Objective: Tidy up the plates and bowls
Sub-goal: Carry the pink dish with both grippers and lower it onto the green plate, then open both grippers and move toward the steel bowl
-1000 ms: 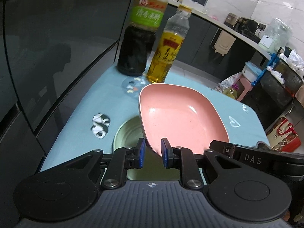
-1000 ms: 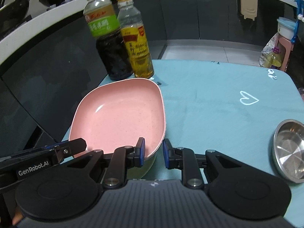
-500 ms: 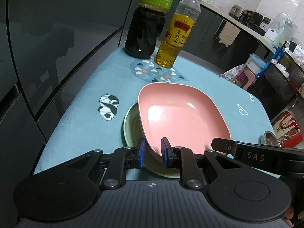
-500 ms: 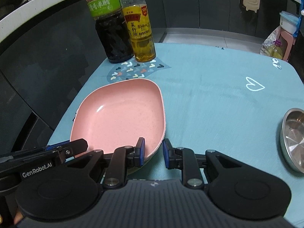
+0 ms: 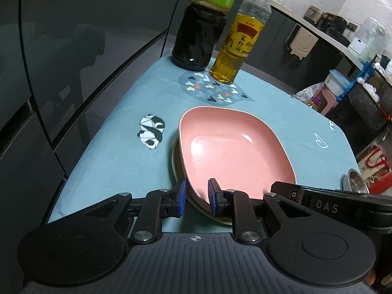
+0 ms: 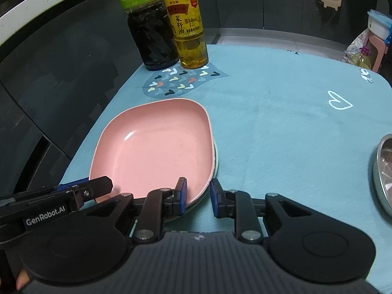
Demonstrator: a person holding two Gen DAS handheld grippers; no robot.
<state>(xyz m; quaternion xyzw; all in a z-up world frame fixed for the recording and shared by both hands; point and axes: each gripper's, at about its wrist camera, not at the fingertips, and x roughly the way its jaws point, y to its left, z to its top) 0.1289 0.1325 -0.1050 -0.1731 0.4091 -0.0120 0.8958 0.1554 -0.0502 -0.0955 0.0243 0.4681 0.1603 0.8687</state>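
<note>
Both grippers, left (image 5: 195, 197) and right (image 6: 198, 197), fingers clenching pink plate (image 5: 235, 152) near rim, resting it on pale plate (image 5: 174, 164) beneath. Stacking nearly done; steel bowl (image 6: 383, 171), far right of fingers, left waiting.

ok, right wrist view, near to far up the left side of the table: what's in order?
Right gripper fingers astride the pink plate's rim, pink plate on a pale plate, heart-print patch, then the oil bottle and dark vinegar bottle side by side.
</note>
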